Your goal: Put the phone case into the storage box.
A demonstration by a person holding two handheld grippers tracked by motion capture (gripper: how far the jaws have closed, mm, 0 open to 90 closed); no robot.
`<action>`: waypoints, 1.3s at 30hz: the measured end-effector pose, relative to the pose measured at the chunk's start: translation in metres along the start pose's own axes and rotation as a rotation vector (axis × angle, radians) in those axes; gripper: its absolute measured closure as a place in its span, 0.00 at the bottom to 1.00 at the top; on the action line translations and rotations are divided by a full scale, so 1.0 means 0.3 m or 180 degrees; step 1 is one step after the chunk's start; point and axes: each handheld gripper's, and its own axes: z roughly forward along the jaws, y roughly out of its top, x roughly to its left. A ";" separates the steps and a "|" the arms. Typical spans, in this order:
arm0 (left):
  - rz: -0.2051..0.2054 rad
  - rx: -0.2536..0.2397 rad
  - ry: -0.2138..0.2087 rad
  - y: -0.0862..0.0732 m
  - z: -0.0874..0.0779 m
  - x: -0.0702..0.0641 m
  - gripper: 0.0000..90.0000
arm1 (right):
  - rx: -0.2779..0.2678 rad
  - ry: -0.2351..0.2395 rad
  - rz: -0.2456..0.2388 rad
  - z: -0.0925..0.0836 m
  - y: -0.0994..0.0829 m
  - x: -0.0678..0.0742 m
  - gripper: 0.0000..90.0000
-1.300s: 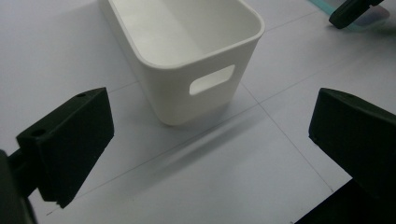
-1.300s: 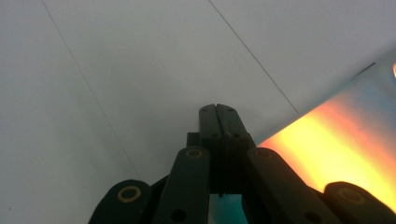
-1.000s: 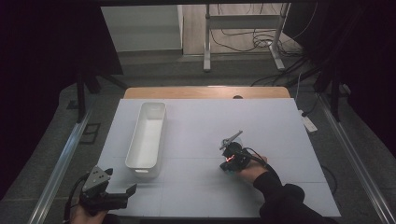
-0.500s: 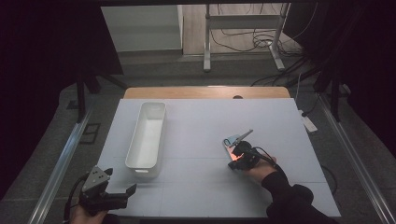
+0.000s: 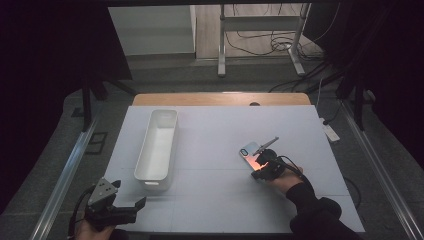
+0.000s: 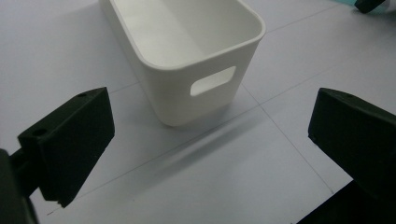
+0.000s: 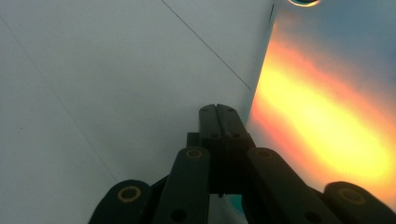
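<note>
On the right half of the white table (image 5: 210,200), the right gripper (image 5: 261,167) presses its jaws flat together, nothing held between them, their tips set against the edge of a phone (image 5: 248,152) lying flat on the surface. Over the past second the hand has slid sideways toward the table's right, and the phone has gone with it, ending up slightly farther from the white bin (image 5: 157,150) than it was. That reads as a nudge rather than a pickup: the closed jaws appear to be pushing or squaring the phone, and no lift has begun.

The phone is a slim slab with a pale, glossy back and a dark camera ring in the corner farthest from the hand (image 7: 303,2). An orange glow, seemingly cast from the gripper's own light, spreads across its surface (image 7: 327,116) and shows as a warm spot in the high view. It rests well apart from the bin, with bare table between.

At the near left corner, the left gripper (image 5: 127,206) has stayed in place, its jaws standing wide open and empty. They face the near end of the bin (image 6: 187,51), an empty, long container with a handle slot cut into its end wall.
</note>
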 end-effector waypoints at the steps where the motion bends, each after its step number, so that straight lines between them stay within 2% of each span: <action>1: 0.0001 -0.0001 0.0000 0.000 0.000 0.000 0.01 | 0.0007 -0.0005 -0.0012 0.000 0.000 0.001 0.99; 6: 0.0005 0.0001 0.0002 0.000 0.000 -0.001 0.01 | 0.0018 -0.0007 0.0001 -0.004 0.002 0.006 0.99; 11: 0.0004 0.0001 0.0002 0.000 0.000 -0.001 0.01 | -0.0058 -0.0008 -0.0041 -0.026 0.011 0.015 0.99; 18: 0.0012 0.0010 0.0004 0.001 0.000 -0.001 0.01 | -0.0152 -0.0120 -0.0065 -0.050 0.023 0.023 0.80; 19: 0.0012 0.0010 0.0004 0.001 0.000 -0.001 0.01 | -0.0152 -0.0120 -0.0065 -0.050 0.023 0.023 0.80; 24: 0.0011 0.0011 0.0003 0.001 0.001 -0.001 0.01 | -0.0241 -0.0267 -0.0071 -0.062 0.036 0.028 0.62; 26: 0.0012 0.0013 0.0003 0.001 0.001 -0.001 0.01 | -0.0241 -0.0285 -0.0037 -0.063 0.041 0.029 0.54; 35: 0.0013 0.0016 0.0001 0.001 0.001 -0.001 0.01 | -0.0239 -0.0303 0.0040 -0.062 0.056 0.018 0.39; 39: 0.0012 0.0015 0.0001 0.001 0.001 -0.001 0.01 | -0.0241 -0.0340 0.0051 -0.062 0.057 0.001 0.26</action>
